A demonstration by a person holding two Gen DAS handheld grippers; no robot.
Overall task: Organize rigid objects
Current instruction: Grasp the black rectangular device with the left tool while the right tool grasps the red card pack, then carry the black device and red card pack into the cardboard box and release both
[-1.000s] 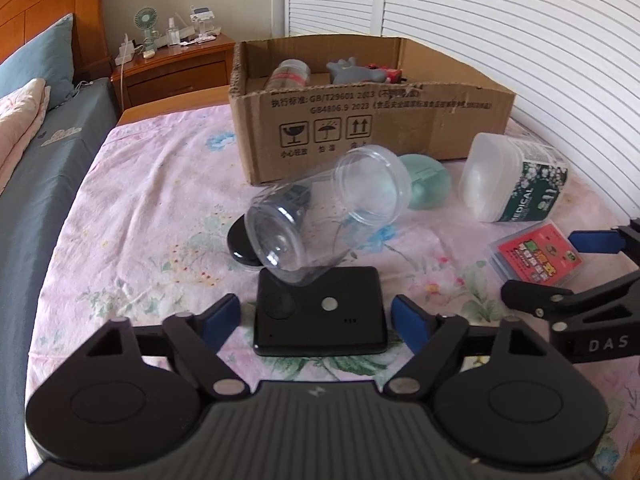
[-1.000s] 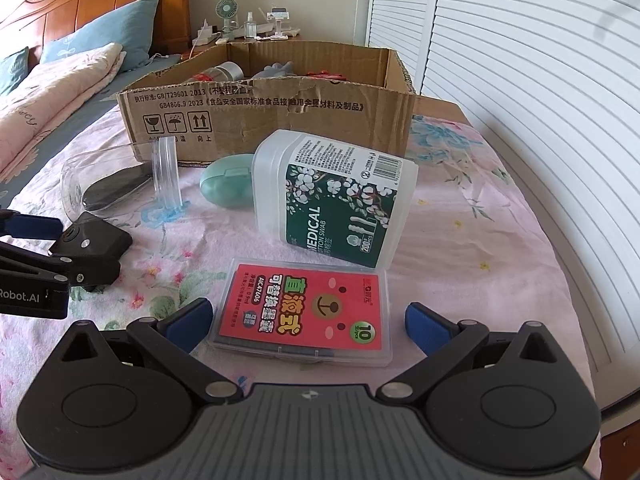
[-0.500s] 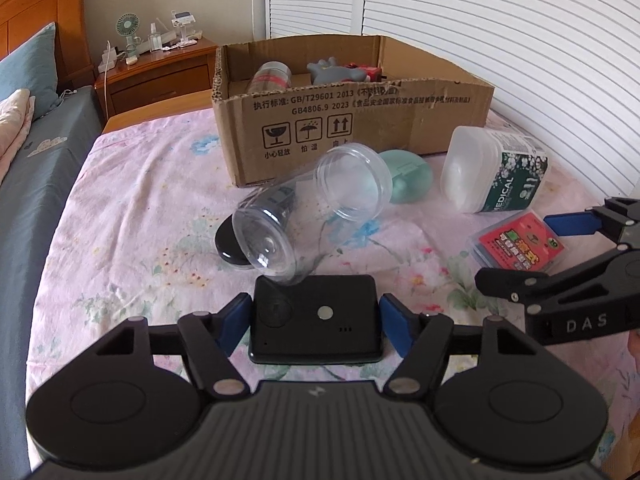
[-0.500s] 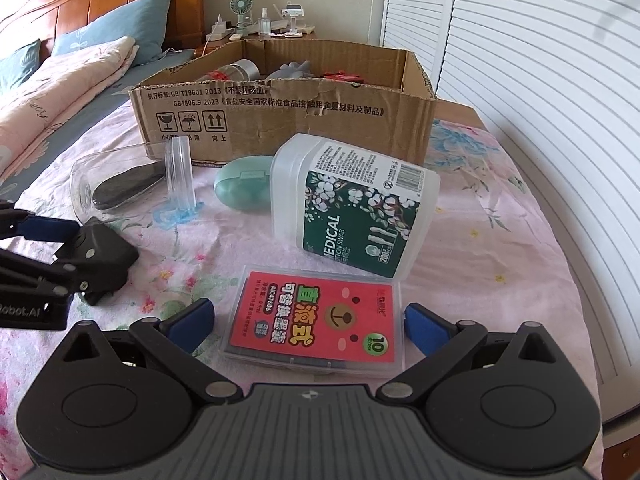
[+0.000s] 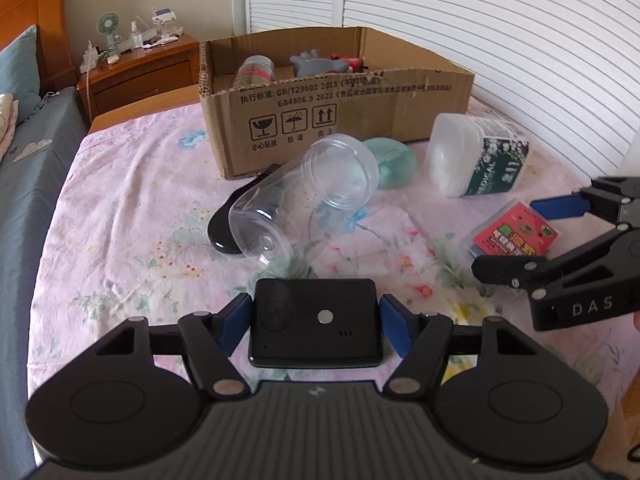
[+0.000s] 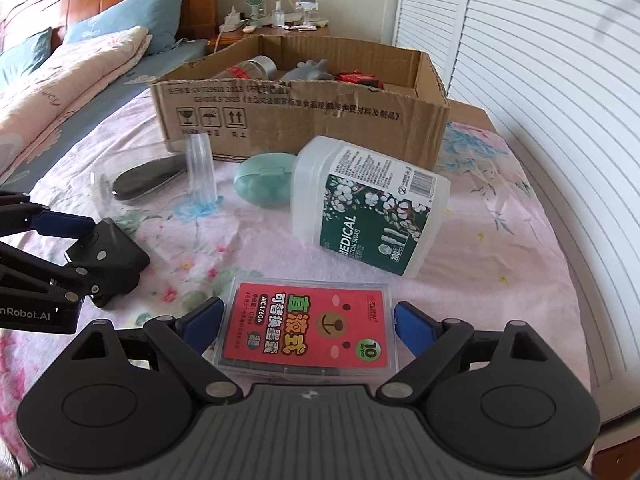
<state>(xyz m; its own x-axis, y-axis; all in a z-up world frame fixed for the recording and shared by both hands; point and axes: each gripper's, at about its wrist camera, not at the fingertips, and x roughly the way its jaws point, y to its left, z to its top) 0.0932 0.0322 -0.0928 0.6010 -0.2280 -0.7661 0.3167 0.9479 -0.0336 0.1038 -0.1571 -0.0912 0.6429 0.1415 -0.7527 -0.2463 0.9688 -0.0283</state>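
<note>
The black device looks matt plastic, the jar clear glossy plastic. The box is rough brown cardboard on a soft floral cloth sheet.

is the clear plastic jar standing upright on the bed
No, the clear plastic jar lies on its side on the floral bedsheet, open mouth facing the cardboard box.

Wooden nightstand with small green fan, blue pillow, white louvered doors.
</note>
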